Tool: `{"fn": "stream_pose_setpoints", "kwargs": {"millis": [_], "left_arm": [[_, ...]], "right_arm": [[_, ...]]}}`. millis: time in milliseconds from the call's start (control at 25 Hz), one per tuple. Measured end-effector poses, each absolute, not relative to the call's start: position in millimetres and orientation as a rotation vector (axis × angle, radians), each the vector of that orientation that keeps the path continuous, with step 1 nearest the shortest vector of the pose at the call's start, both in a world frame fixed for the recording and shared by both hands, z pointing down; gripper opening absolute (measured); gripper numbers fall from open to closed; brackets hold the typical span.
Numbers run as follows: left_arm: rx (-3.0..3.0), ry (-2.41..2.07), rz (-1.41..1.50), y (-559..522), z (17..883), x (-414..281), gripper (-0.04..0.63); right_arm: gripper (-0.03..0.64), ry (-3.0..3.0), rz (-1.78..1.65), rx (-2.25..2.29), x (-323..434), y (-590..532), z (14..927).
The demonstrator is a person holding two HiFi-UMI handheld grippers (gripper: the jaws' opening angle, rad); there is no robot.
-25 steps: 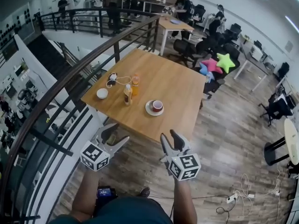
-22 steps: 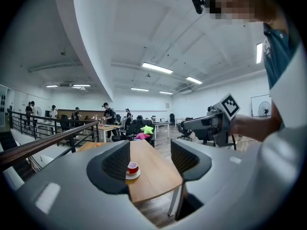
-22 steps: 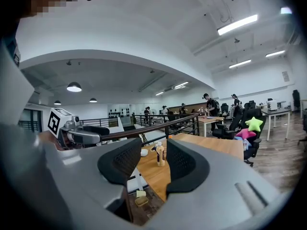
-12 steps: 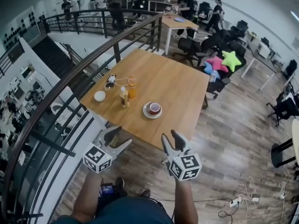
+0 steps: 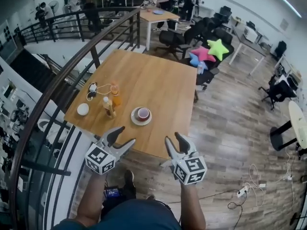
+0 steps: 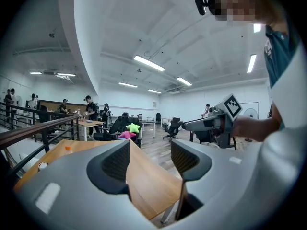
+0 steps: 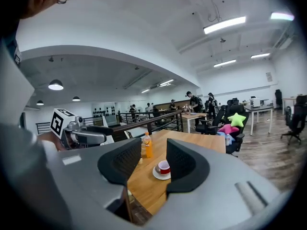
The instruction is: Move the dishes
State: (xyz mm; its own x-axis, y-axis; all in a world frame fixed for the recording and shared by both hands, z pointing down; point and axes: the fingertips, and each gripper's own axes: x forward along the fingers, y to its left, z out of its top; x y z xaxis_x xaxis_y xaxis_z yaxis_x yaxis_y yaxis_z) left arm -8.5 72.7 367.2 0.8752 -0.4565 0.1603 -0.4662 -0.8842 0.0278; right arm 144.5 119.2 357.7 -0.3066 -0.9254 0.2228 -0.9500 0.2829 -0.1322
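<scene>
A red cup on a white saucer (image 5: 141,115) stands near the front edge of the wooden table (image 5: 163,87); it also shows between my right jaws as the cup and saucer (image 7: 163,169), well beyond them. A small white bowl (image 5: 83,109) sits at the table's left side. My left gripper (image 5: 125,135) hangs open in front of the table edge, empty. My right gripper (image 5: 173,138) is open too, empty, just short of the same edge. In the left gripper view the table (image 6: 144,176) lies between the jaws.
An orange bottle (image 5: 115,95) (image 7: 147,145) and a second bottle (image 5: 108,107) stand left of the saucer, with a white cable (image 5: 93,87) behind. A dark railing (image 5: 57,80) runs along the table's left. Office chairs with star cushions (image 5: 211,49) stand beyond.
The table has drawn nearer and shifted left in the head view. Both grippers stay open and empty, now almost at the table's front edge.
</scene>
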Motion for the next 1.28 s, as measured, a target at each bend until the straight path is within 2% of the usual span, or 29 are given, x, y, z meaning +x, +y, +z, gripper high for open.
{"fn": "stream_pose_setpoints", "kwargs": {"millis": [600, 1280], "left_arm": [[3.03, -0.42, 0.178, -72, 374, 6, 0.264], [2.989, -0.364, 0.168, -122, 398, 2, 0.264]], "right_arm": [[0.15, -2.195, 0.354, 2.023, 146, 10, 350], [0.15, -2.132, 0.355, 1.998, 132, -45, 353]]}}
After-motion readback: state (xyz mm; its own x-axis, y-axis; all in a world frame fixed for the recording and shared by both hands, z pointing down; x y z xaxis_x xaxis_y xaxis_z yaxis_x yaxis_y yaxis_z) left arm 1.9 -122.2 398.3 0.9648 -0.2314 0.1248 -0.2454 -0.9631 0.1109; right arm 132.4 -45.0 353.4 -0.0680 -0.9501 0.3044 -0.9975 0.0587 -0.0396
